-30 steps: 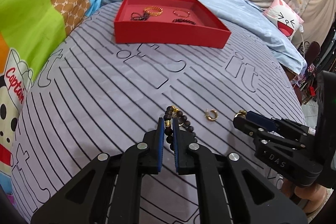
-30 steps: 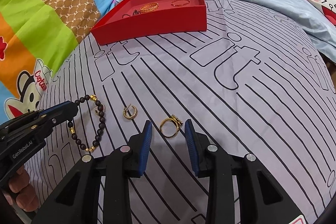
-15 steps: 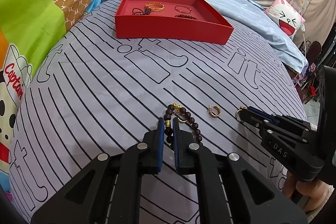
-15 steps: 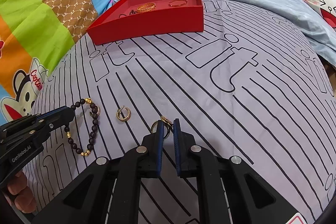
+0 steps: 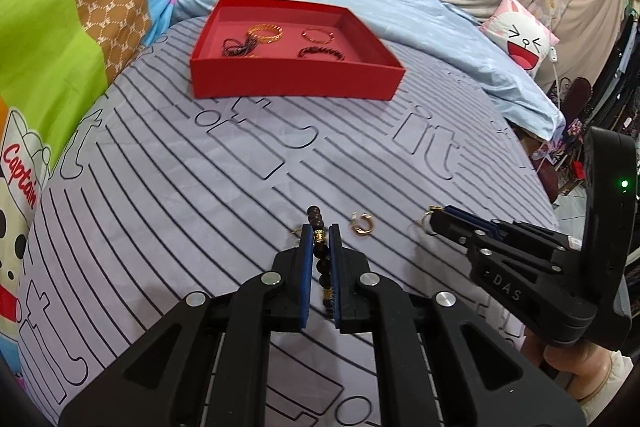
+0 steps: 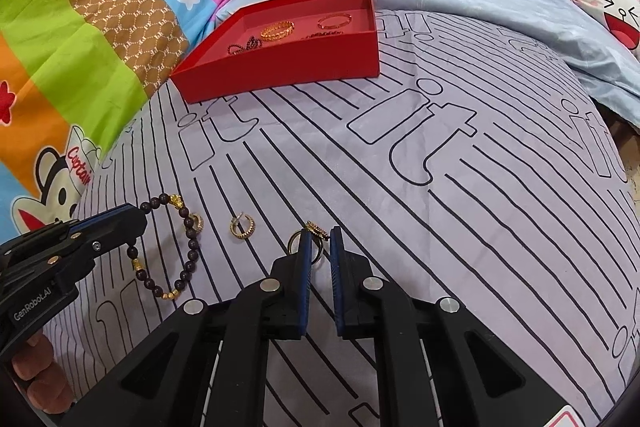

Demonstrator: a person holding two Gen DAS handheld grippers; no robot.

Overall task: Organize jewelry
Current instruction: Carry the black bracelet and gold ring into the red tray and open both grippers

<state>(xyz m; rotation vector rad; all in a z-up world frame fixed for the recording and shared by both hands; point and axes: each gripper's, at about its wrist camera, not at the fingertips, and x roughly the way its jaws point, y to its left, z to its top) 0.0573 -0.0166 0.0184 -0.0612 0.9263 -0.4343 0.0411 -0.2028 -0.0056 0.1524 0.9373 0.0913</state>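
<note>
Jewelry was partly sorted: four pieces lay in the red box (image 5: 296, 83) at 12 o'clock. Left claw (image 5: 320, 233) pinched the bead bracelet (image 6: 188, 251); right claw (image 6: 318, 237) pinched a gold ring (image 6: 310, 233). One hoop earring (image 5: 362, 225) waited on the bed (image 5: 180, 187).

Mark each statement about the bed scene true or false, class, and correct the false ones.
1. The left gripper is shut on the beaded bracelet. True.
2. The red tray is empty. False: it already holds several bracelets and rings.
3. The right gripper is shut on a gold ring. True.
4. The small gold hoop earring lies inside the tray. False: it lies on the striped bedsheet, between the two grippers.
5. The tray sits on a wooden table. False: it rests on the bedsheet.
</note>
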